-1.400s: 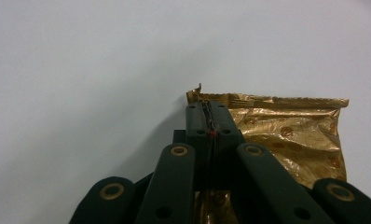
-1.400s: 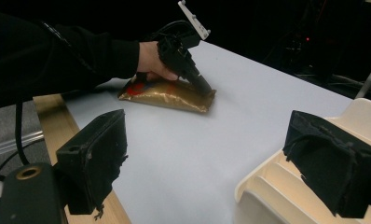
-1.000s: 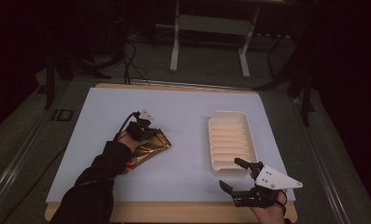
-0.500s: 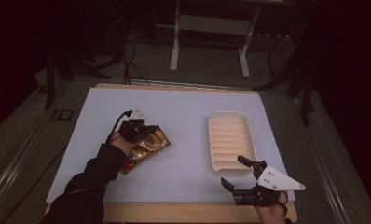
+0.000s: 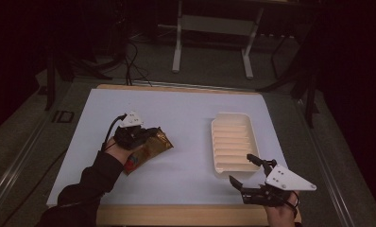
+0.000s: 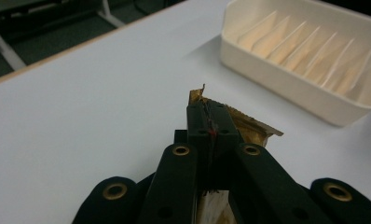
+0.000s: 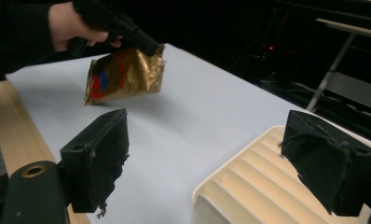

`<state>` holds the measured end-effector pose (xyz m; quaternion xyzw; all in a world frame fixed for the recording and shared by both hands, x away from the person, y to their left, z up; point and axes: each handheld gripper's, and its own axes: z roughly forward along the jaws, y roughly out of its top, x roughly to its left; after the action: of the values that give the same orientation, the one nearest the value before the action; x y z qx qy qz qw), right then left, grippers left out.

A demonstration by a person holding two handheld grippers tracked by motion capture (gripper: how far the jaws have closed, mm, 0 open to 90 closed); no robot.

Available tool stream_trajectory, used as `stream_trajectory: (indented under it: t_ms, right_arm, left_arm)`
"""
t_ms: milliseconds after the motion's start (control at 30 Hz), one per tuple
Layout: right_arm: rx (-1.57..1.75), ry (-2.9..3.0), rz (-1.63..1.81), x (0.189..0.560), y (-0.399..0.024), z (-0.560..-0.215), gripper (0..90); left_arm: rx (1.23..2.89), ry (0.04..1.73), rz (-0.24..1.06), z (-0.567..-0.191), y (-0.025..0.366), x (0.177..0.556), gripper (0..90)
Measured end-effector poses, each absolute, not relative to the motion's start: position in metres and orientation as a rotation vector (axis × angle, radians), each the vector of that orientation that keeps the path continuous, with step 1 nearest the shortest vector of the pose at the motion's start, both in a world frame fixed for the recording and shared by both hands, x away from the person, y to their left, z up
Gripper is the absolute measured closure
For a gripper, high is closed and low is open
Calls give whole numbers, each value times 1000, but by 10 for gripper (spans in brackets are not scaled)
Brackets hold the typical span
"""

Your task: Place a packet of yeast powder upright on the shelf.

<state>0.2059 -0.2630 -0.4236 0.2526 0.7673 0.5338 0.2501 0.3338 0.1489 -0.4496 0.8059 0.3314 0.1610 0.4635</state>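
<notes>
Across the white tabletop [image 5: 191, 118], a cream ribbed tray [image 5: 232, 141] sits toward the right side. Left of it, well apart, a gold snack bag [image 5: 150, 147] hangs lifted just above the surface, its torn top edge pinched in the left gripper [image 5: 148, 135], fingers closed tight on it. Near the tray's front corner, the right gripper [image 5: 246, 169] hovers with its 2 fingers spread wide, holding nothing.

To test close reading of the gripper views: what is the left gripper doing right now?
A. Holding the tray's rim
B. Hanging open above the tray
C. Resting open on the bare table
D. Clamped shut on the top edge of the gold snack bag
D: the left gripper has its jaws pressed together on the gold snack bag, well away from the ribbed cream tray.
</notes>
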Motion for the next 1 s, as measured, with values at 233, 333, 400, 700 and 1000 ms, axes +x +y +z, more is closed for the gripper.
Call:
stream_trajectory:
  t_ms: [233,333,400,700,1000]
  right_arm:
    - [768,2077,1453,212,-270,-412,150]
    - [777,2082,1446,216,-270,-410,150]
    - [768,2081,1445,218,-268,-408,149]
    - [772,2151,1563,237,-254,-401,143]
    - [748,2261,1580,254,-219,-398,103]
  left_arm:
    - [1854,749,438,-431,142,317,900]
    - [1809,714,443,-425,137,310,900]
    - [1782,689,429,-423,133,305,900]
    - [1641,635,348,-425,116,292,900]
    - [1579,550,314,-418,97,282,900]
